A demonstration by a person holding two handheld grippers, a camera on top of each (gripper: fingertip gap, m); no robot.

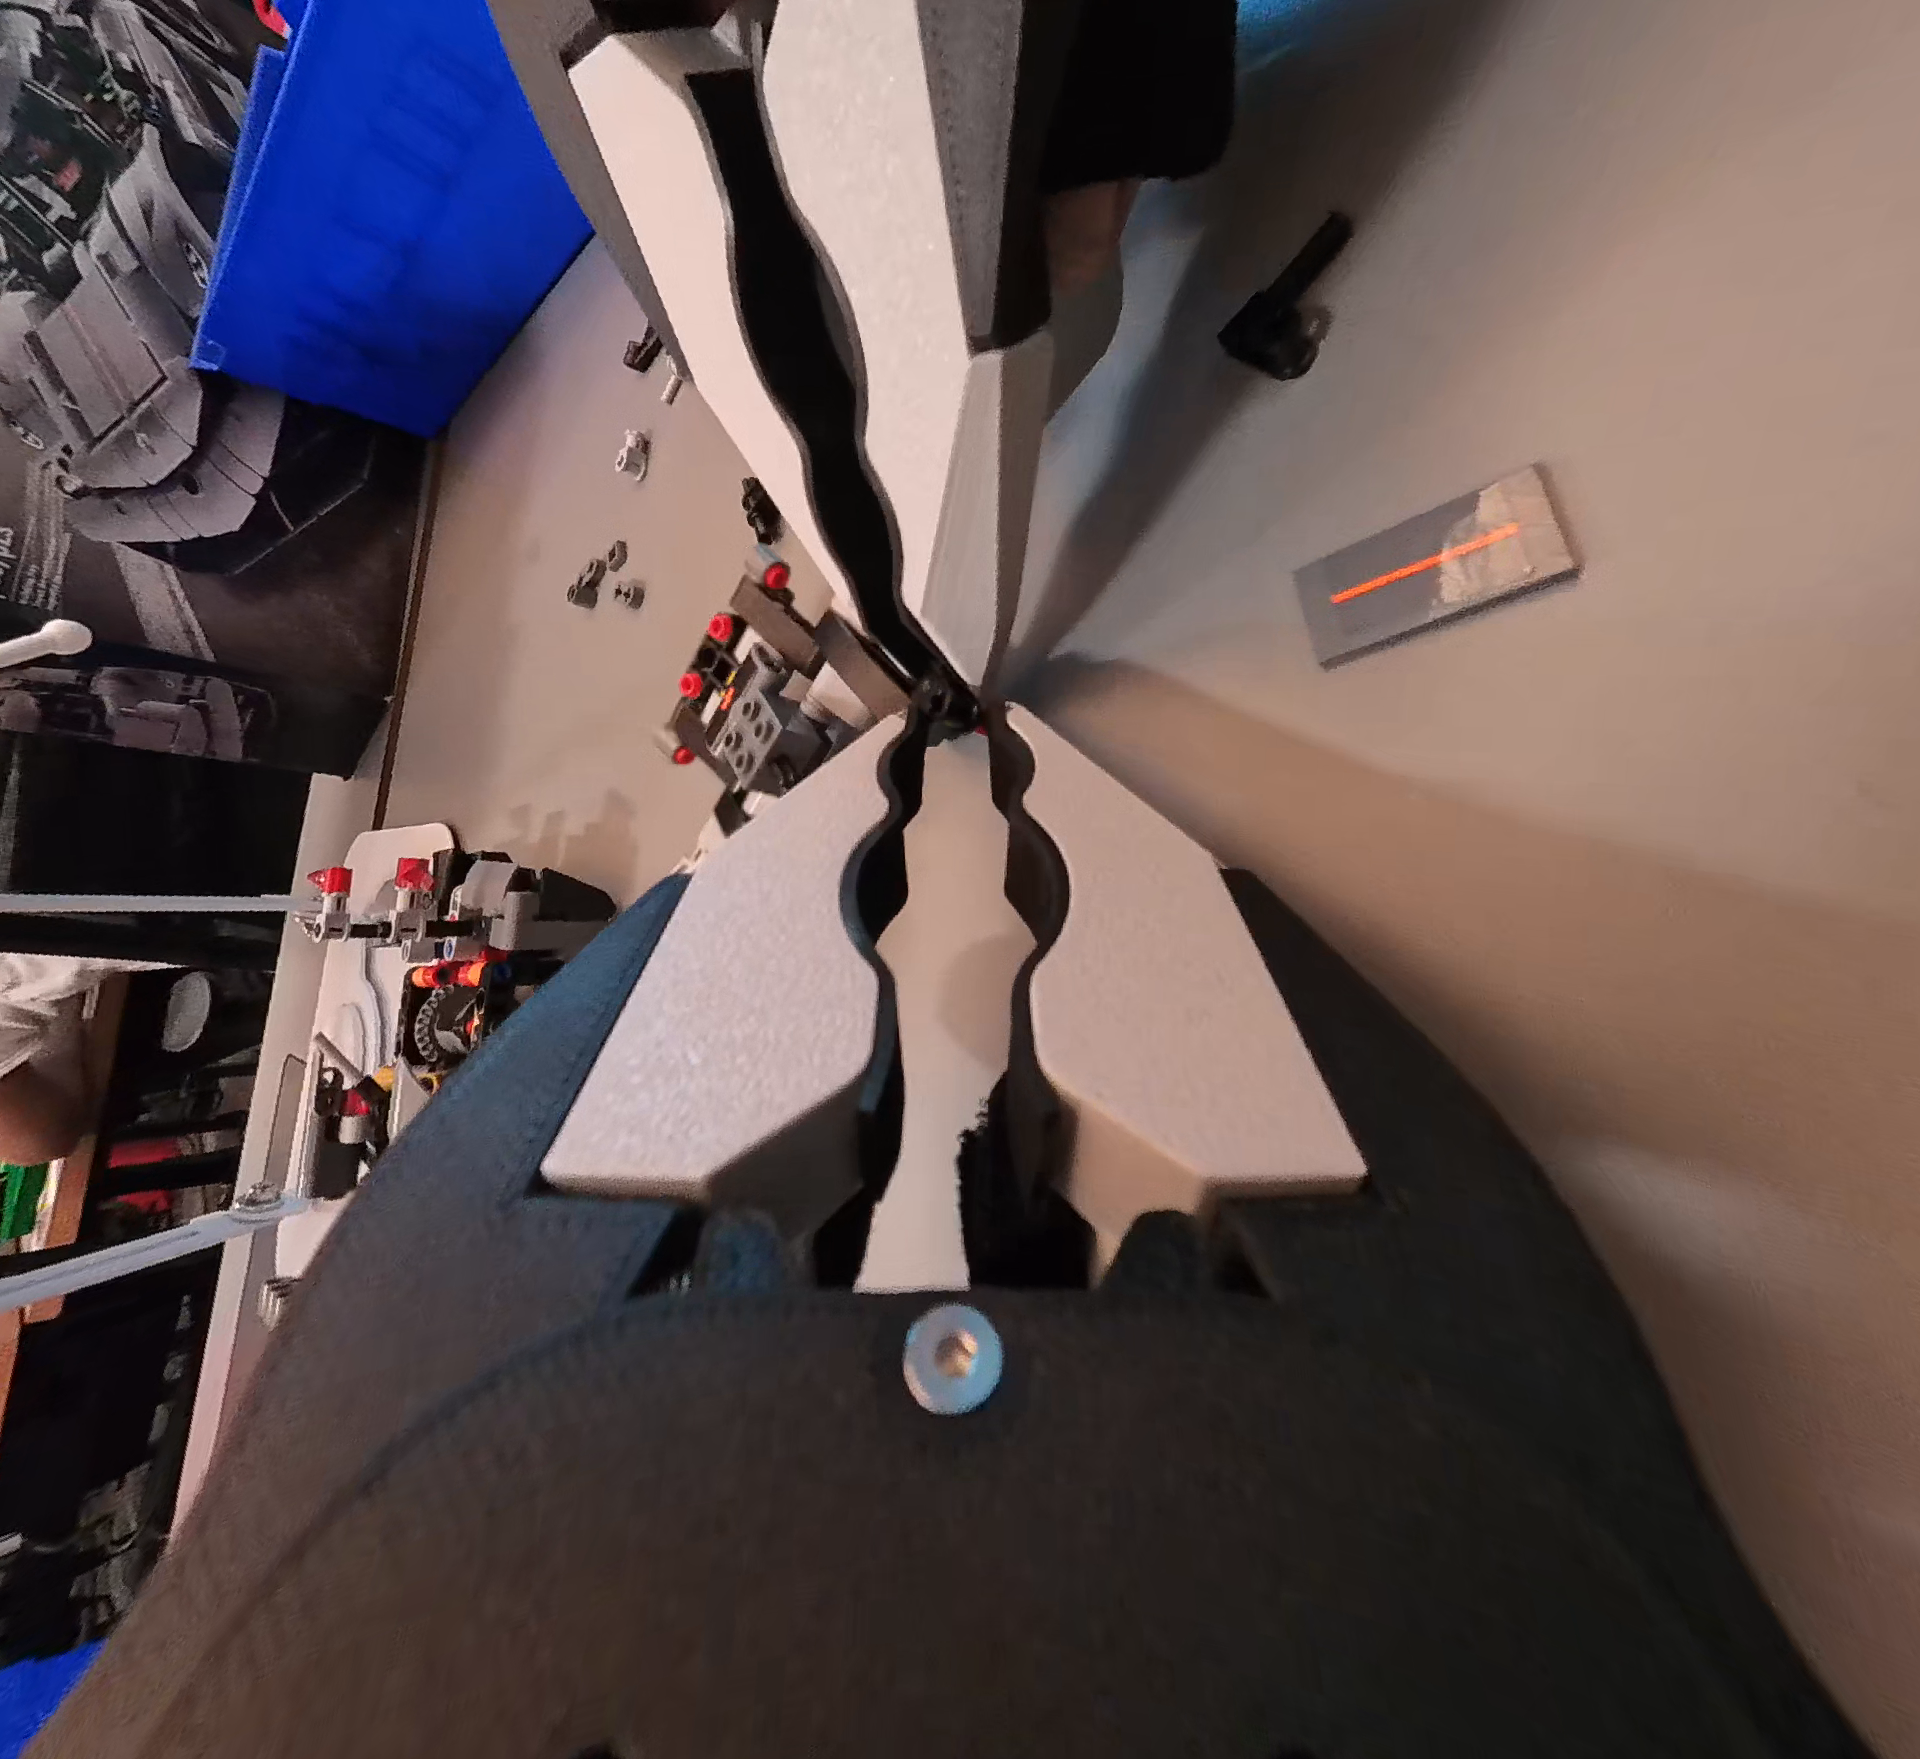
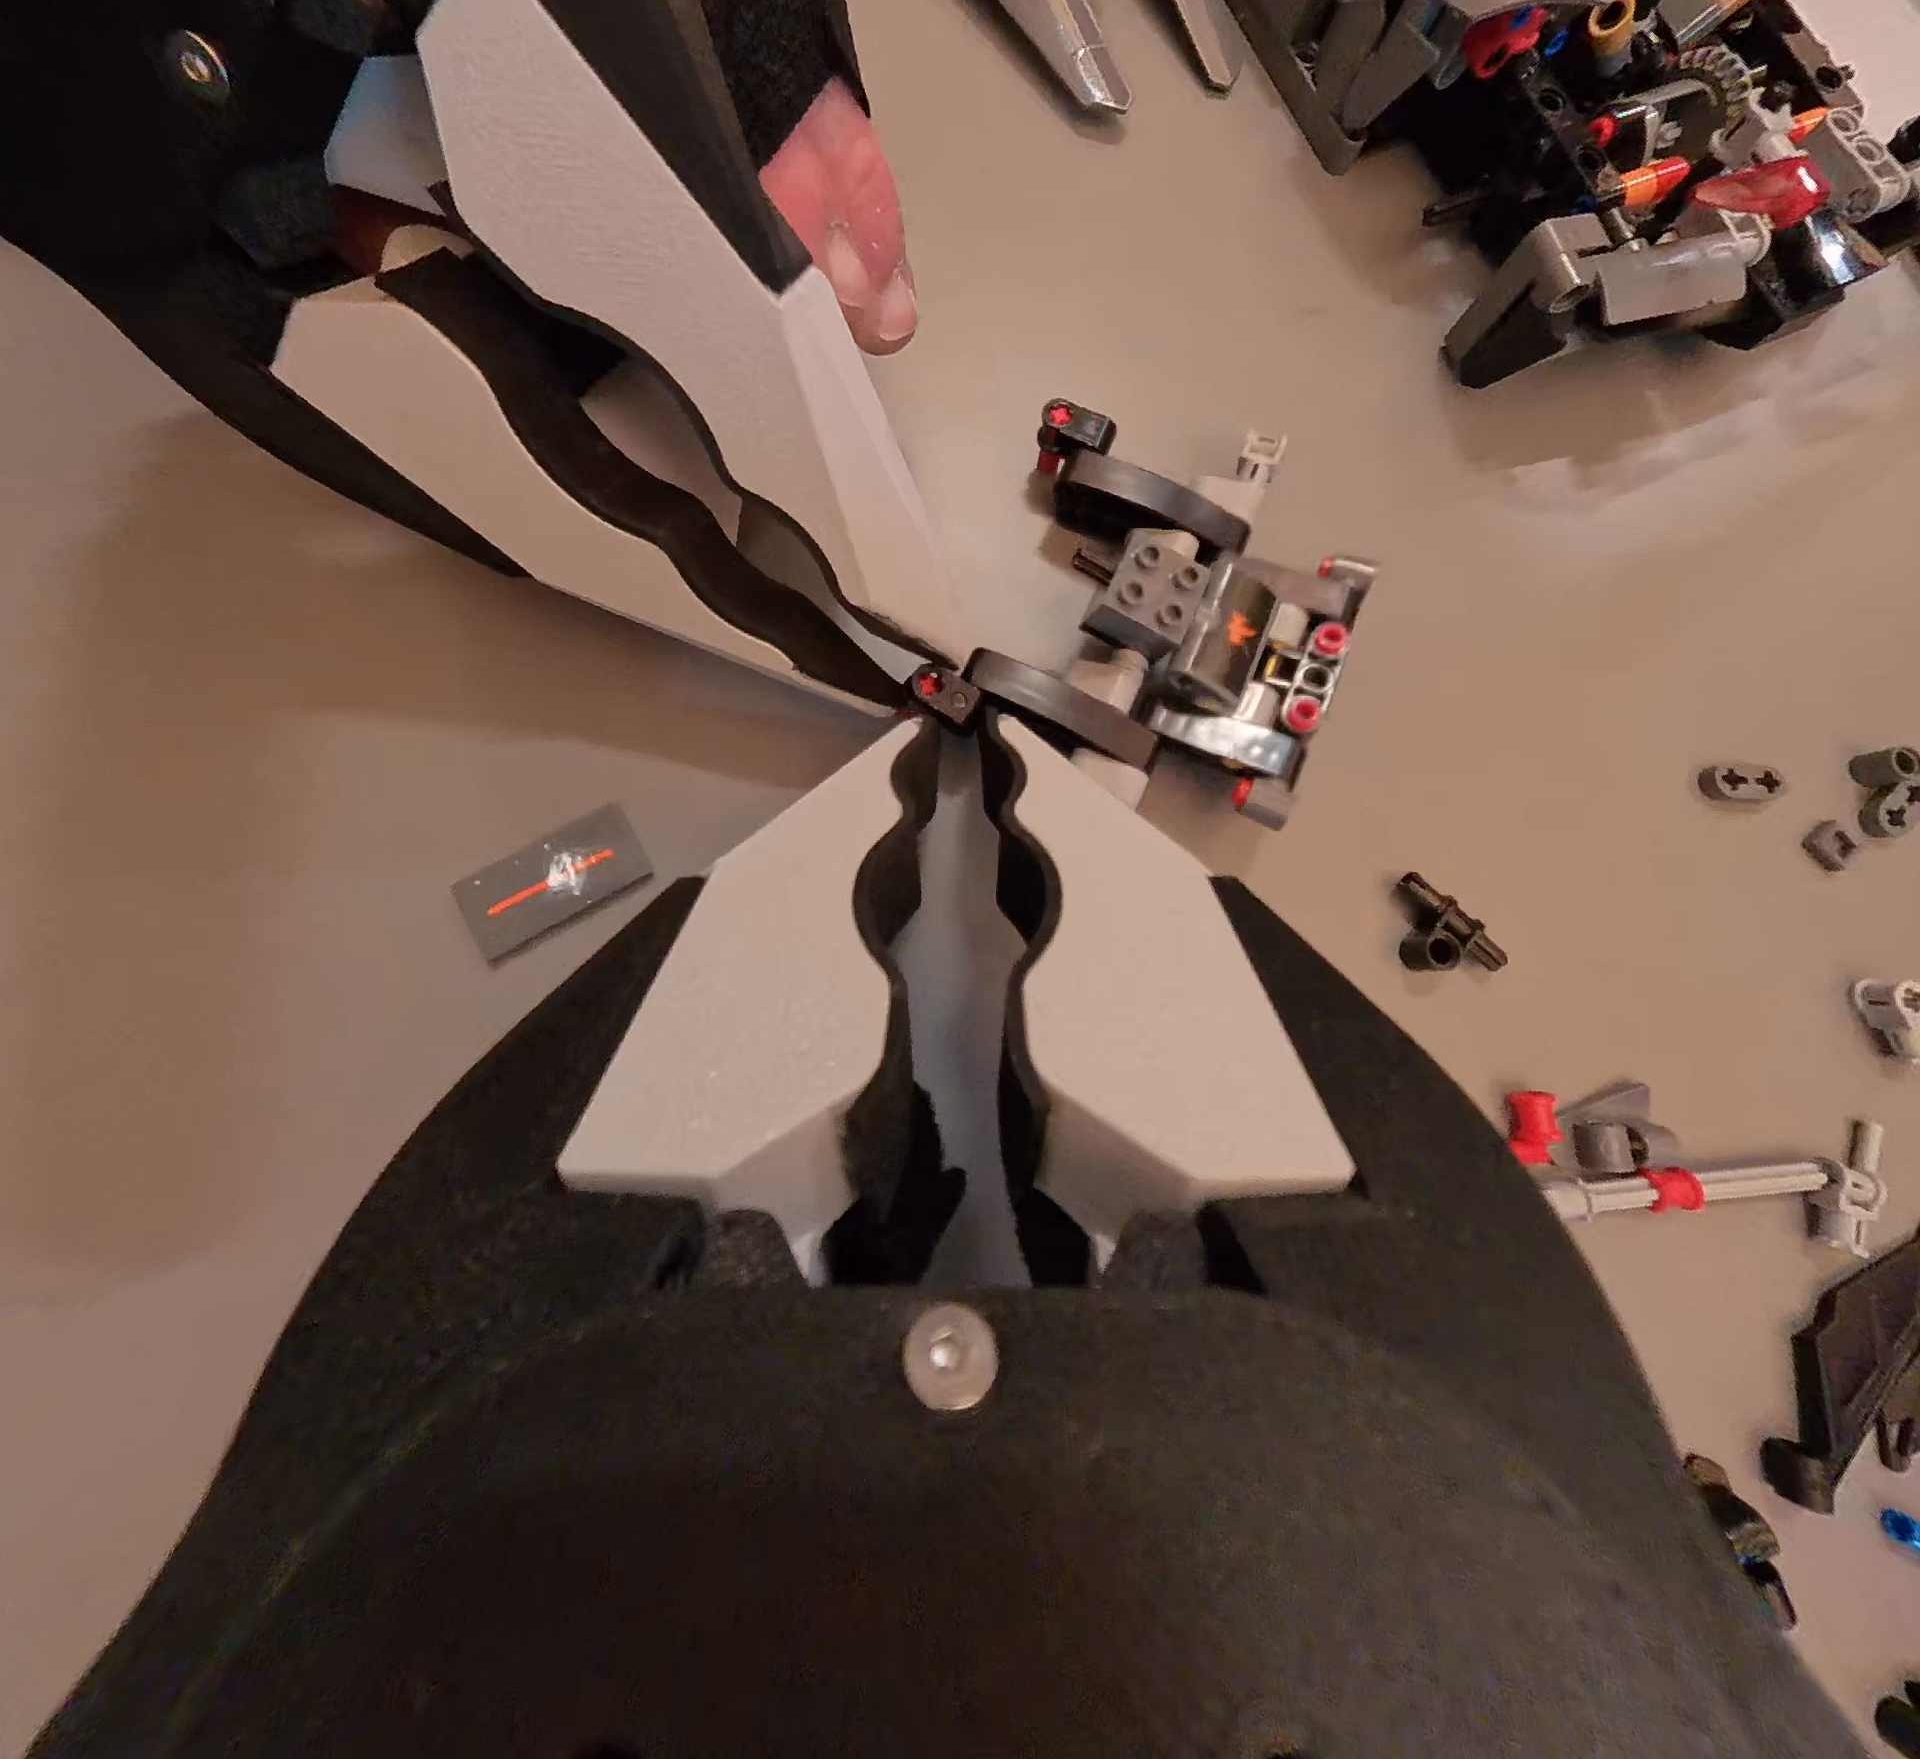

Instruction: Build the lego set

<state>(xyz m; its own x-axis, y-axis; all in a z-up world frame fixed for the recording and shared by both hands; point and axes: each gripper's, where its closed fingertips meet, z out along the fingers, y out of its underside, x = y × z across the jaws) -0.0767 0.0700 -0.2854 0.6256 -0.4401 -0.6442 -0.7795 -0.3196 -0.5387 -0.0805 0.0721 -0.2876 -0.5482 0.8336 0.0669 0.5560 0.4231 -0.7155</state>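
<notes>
Both grippers pinch at the small black connector [image 2: 943,691] on the end of the little gray build [image 2: 1195,639]: left gripper [image 2: 902,670] closed, right gripper [image 2: 961,730] closed. Push slowly and straight.

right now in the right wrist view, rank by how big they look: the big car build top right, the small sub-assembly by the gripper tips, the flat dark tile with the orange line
1. big car build
2. small sub-assembly
3. flat dark tile
</notes>
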